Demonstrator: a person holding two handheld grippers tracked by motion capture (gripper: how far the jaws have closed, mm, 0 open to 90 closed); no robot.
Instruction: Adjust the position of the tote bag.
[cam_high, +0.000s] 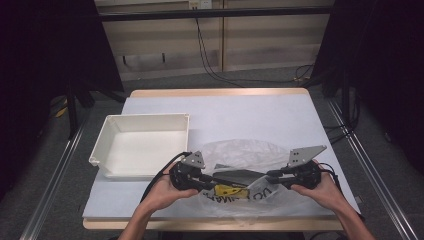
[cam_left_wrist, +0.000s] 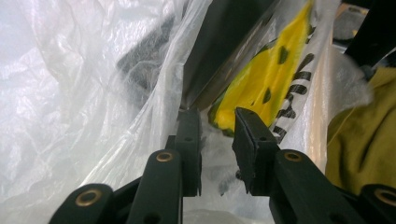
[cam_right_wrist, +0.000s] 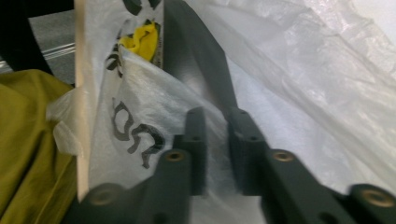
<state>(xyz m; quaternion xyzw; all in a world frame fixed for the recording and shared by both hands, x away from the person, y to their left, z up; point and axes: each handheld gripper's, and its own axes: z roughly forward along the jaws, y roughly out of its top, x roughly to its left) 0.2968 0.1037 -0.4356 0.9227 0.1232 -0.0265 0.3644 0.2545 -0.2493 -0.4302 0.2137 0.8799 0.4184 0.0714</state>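
Left gripper (cam_high: 212, 186) and right gripper (cam_high: 272, 176), jaws slightly parted around plastic bag (cam_high: 250, 150) film; real grip: cannot tell. Bag at table's (cam_high: 300, 115) six o'clock edge, white tray (cam_high: 107, 131) at its nine o'clock.

The plastic bag (cam_high: 240, 170) veils a dark item (cam_high: 235, 176), leaving its identity unclear.

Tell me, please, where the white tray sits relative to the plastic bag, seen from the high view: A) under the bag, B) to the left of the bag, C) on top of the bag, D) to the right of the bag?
B: in the high view the white tray lies on the table's left half, while the plastic bag lies right of it.
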